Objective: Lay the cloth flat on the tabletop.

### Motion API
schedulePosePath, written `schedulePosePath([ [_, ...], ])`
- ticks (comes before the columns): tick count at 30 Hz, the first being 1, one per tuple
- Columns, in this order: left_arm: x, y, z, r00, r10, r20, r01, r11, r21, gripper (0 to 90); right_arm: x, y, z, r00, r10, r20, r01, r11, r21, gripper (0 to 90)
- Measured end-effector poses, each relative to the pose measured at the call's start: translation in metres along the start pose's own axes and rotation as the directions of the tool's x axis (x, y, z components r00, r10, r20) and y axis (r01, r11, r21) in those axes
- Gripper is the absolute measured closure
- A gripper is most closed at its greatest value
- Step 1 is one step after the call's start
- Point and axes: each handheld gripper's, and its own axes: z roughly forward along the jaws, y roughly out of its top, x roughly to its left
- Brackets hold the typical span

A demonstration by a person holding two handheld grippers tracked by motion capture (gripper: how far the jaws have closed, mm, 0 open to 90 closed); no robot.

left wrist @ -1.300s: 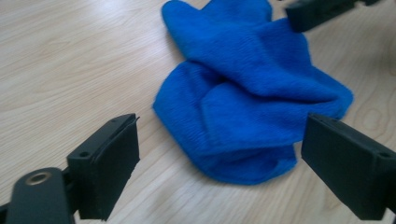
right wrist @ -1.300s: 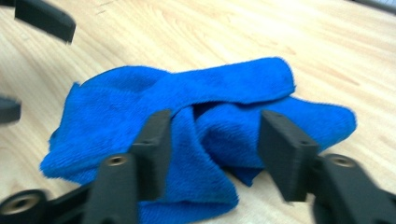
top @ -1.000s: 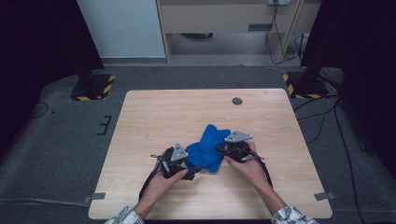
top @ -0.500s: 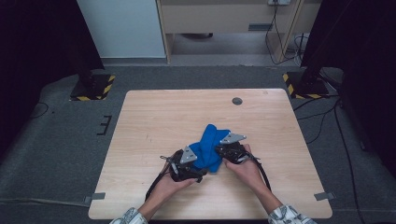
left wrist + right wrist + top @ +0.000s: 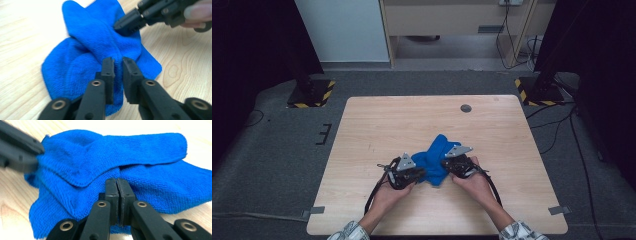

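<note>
A crumpled blue cloth (image 5: 435, 156) lies on the wooden table (image 5: 377, 125), near its front middle. My left gripper (image 5: 422, 173) meets it from the left. Its jaws have just been closing, and in the left gripper view they (image 5: 118, 62) pinch a raised fold of the cloth (image 5: 87, 42). My right gripper (image 5: 443, 163) holds the cloth's right side. Its jaws (image 5: 116, 181) have just been closing too, and they stand together with their tips buried in the cloth's (image 5: 140, 147) edge. Each gripper view shows the other gripper at the cloth: the right one (image 5: 117, 25) and the left one (image 5: 37, 155).
A small dark round disc (image 5: 466, 108) sits in the table top near the far edge. Cables trail from both grippers toward the front edge. Dark stands with striped bases (image 5: 312, 95) flank the table on the grey floor.
The left gripper has shifted slightly right into the cloth and its jaws have come together on a fold. The right hand has kept its place at the cloth.
</note>
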Motion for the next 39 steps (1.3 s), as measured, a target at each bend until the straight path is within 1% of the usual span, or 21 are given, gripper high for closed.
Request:
schedulePosePath([
  [2, 0.004, 0.0, -0.003, 0.9993, -0.033, 0.017, 0.033, 0.9994, -0.013, 84.0, 0.002, -0.001, 0.0, 1.0, 0.0, 0.001, 0.0, 1.0, 0.009, 88.2],
  [6, 0.01, 0.0, -0.008, 0.9982, -0.058, 0.012, 0.058, 0.9977, -0.033, 89.1, 0.004, -0.002, 0.0, 1.0, -0.005, 0.002, 0.005, 1.0, 0.02, 88.4],
  [8, 0.013, -0.001, -0.009, 0.9984, -0.057, 0.002, 0.057, 0.9979, -0.03, 90.0, 0.005, -0.003, -0.001, 1.0, -0.006, -0.002, 0.006, 1.0, 0.025, 88.3],
  [11, 0.014, -0.001, -0.008, 0.9982, -0.06, -0.001, 0.06, 0.998, -0.019, 90.0, 0.006, -0.003, -0.001, 1.0, -0.005, -0.005, 0.006, 1.0, 0.028, 88.3],
  [14, 0.012, -0.001, -0.009, 0.9983, -0.058, 0.007, 0.058, 0.9981, -0.019, 89.6, 0.006, -0.004, -0.001, 1.0, -0.005, -0.003, 0.005, 1.0, 0.028, 88.2],
  [17, 0.006, -0.001, -0.009, 0.9989, -0.046, 0.012, 0.046, 0.9987, -0.021, 87.1, 0.005, -0.004, -0.001, 1.0, -0.003, -0.004, 0.003, 1.0, 0.026, 88.0],
  [21, -0.003, -0.001, -0.008, 0.9991, -0.037, 0.021, 0.038, 0.9989, -0.027, 77.9, 0.005, -0.005, 0.0, 1.0, -0.003, -0.004, 0.004, 1.0, 0.025, 87.9],
  [23, -0.008, -0.002, -0.008, 0.9992, -0.034, 0.022, 0.035, 0.9985, -0.042, 69.1, 0.004, -0.005, 0.0, 1.0, 0.002, -0.008, -0.002, 1.0, 0.024, 87.8],
  [24, -0.011, -0.002, -0.008, 0.9991, -0.035, 0.024, 0.036, 0.9984, -0.043, 63.5, 0.004, -0.005, 0.0, 1.0, 0.001, -0.009, -0.001, 1.0, 0.025, 87.7],
  [25, -0.013, -0.002, -0.007, 0.9991, -0.033, 0.028, 0.034, 0.9985, -0.043, 59.9, 0.004, -0.005, 0.0, 1.0, 0.002, -0.008, -0.001, 1.0, 0.025, 87.7],
  [26, -0.015, -0.002, -0.006, 0.9994, -0.024, 0.026, 0.025, 0.9989, -0.04, 56.3, 0.004, -0.005, 0.0, 1.0, 0.003, -0.008, -0.003, 1.0, 0.025, 87.6],
  [27, -0.015, -0.002, -0.006, 0.9994, -0.024, 0.026, 0.025, 0.9989, -0.04, 51.6, 0.004, -0.005, 0.0, 1.0, 0.004, -0.008, -0.004, 1.0, 0.025, 87.6],
  [28, -0.018, -0.003, -0.003, 0.9997, -0.006, 0.022, 0.006, 0.9997, -0.024, 48.3, 0.004, -0.005, 0.0, 1.0, 0.006, -0.008, -0.005, 1.0, 0.024, 87.6],
  [29, -0.018, -0.003, -0.003, 0.9997, -0.006, 0.022, 0.006, 0.9997, -0.024, 47.3, 0.004, -0.005, 0.0, 1.0, 0.006, -0.008, -0.005, 1.0, 0.024, 87.6],
  [30, -0.02, -0.004, 0.001, 0.9998, 0.008, 0.02, -0.008, 0.9999, -0.008, 46.0, 0.004, -0.006, 0.0, 1.0, 0.006, -0.006, -0.006, 1.0, 0.023, 87.6],
  [31, -0.02, -0.004, 0.001, 0.9998, 0.008, 0.02, -0.008, 0.9999, -0.008, 47.9, 0.004, -0.006, 0.0, 0.9999, 0.008, -0.007, -0.008, 1.0, 0.024, 87.6],
  [32, -0.02, -0.004, 0.001, 0.9998, 0.018, 0.01, -0.018, 0.9998, -0.003, 47.9, 0.004, -0.006, 0.0, 0.9999, 0.008, -0.007, -0.008, 1.0, 0.024, 87.6],
  [33, -0.017, -0.004, 0.002, 0.9999, 0.015, -0.005, -0.015, 0.9999, 0.006, 59.7, 0.004, -0.005, 0.0, 0.9999, 0.005, -0.01, -0.005, 1.0, 0.028, 87.6],
  [36, -0.009, -0.003, 0.001, 0.9998, -0.019, -0.004, 0.019, 0.9998, -0.005, 74.6, 0.004, -0.005, 0.0, 1.0, 0.002, -0.008, -0.002, 1.0, 0.026, 87.6],
  [38, -0.005, -0.002, -0.002, 0.9997, -0.02, -0.011, 0.02, 0.9998, -0.009, 83.2, 0.005, -0.005, -0.001, 1.0, -0.003, -0.008, 0.004, 1.0, 0.031, 87.6],
  [39, -0.003, -0.001, -0.003, 0.9996, -0.022, -0.014, 0.022, 0.9997, -0.01, 85.1, 0.006, -0.006, -0.001, 1.0, -0.005, -0.008, 0.005, 1.0, 0.031, 87.6],
])
